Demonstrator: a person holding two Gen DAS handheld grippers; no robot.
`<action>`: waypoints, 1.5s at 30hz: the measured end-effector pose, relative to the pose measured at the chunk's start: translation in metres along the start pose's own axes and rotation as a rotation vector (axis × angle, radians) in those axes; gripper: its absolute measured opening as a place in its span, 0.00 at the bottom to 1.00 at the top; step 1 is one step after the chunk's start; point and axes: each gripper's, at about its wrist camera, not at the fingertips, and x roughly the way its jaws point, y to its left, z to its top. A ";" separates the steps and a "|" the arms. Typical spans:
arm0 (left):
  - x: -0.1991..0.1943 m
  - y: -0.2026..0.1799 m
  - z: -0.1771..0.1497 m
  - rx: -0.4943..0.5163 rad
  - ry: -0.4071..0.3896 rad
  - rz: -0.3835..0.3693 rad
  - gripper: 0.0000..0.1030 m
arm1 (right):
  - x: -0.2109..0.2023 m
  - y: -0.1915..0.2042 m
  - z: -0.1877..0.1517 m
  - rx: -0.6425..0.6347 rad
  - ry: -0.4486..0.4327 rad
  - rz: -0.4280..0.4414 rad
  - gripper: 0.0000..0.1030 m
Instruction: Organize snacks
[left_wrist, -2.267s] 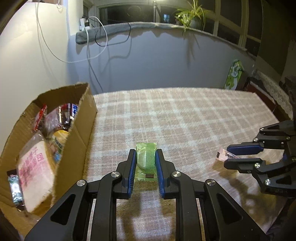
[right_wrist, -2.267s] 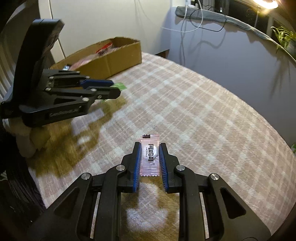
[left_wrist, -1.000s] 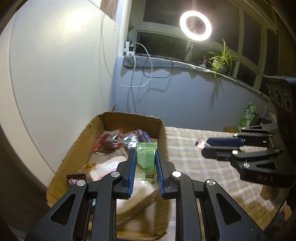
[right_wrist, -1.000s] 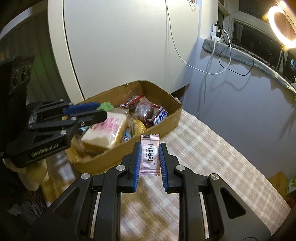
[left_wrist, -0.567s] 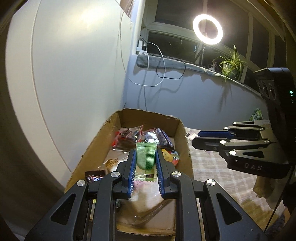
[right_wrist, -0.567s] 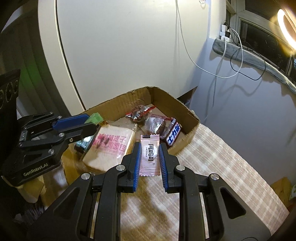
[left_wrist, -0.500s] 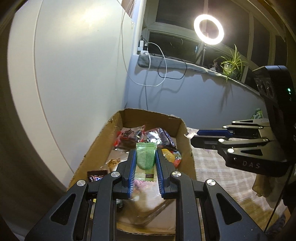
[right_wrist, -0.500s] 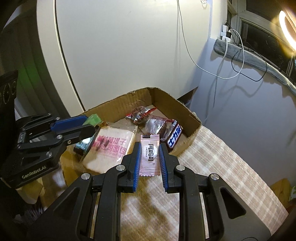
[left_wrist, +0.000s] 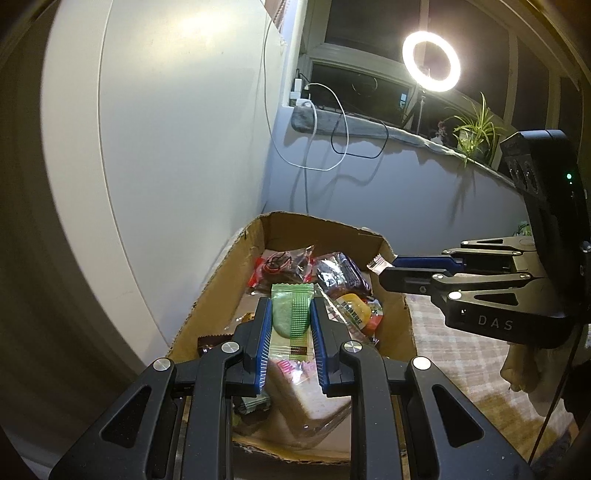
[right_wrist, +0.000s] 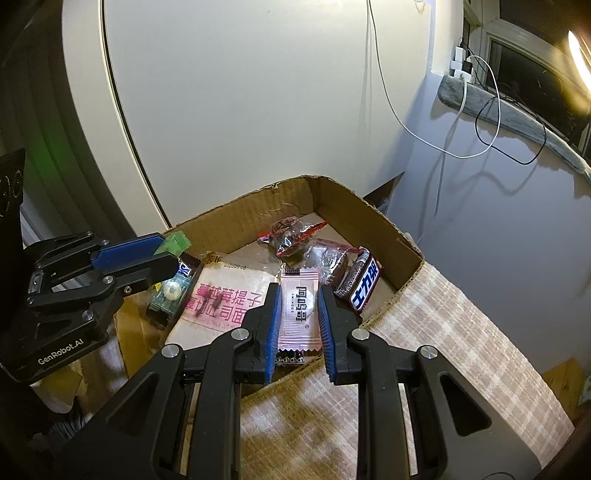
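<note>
My left gripper (left_wrist: 291, 306) is shut on a green snack packet (left_wrist: 291, 317) and hangs over the open cardboard box (left_wrist: 221, 280). In the right wrist view that same gripper (right_wrist: 168, 254) shows at the left with the green packet's corner (right_wrist: 175, 242) sticking out. My right gripper (right_wrist: 299, 295) is shut on a pink snack packet (right_wrist: 299, 310) above the box's near wall (right_wrist: 384, 314). From the left wrist view, the right gripper (left_wrist: 384, 271) reaches in from the right over the box's rim. Inside the box lie a large pink-lettered bread pack (right_wrist: 221, 299), a chocolate bar (right_wrist: 364, 284) and several small wrapped snacks.
The box stands at the left end of a table with a plaid cloth (right_wrist: 454, 350), close to a white wall (right_wrist: 240, 110). Cables (right_wrist: 461, 129) hang from a window ledge behind. A ring light (left_wrist: 431, 61) and a potted plant (left_wrist: 476, 127) stand at the back.
Both grippers have carried their packets from above the plaid cloth to above the box. In the last half second they crept a little further over it; both grips are unchanged.
</note>
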 end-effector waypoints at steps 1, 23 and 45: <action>0.000 0.000 0.000 -0.001 0.001 -0.002 0.19 | 0.000 0.000 0.000 -0.001 0.001 0.000 0.20; -0.002 0.004 -0.002 0.001 -0.015 0.051 0.37 | 0.003 -0.004 0.000 0.002 -0.010 -0.025 0.44; -0.005 0.004 0.000 0.006 -0.037 0.086 0.73 | -0.011 -0.009 -0.008 0.035 -0.039 -0.078 0.77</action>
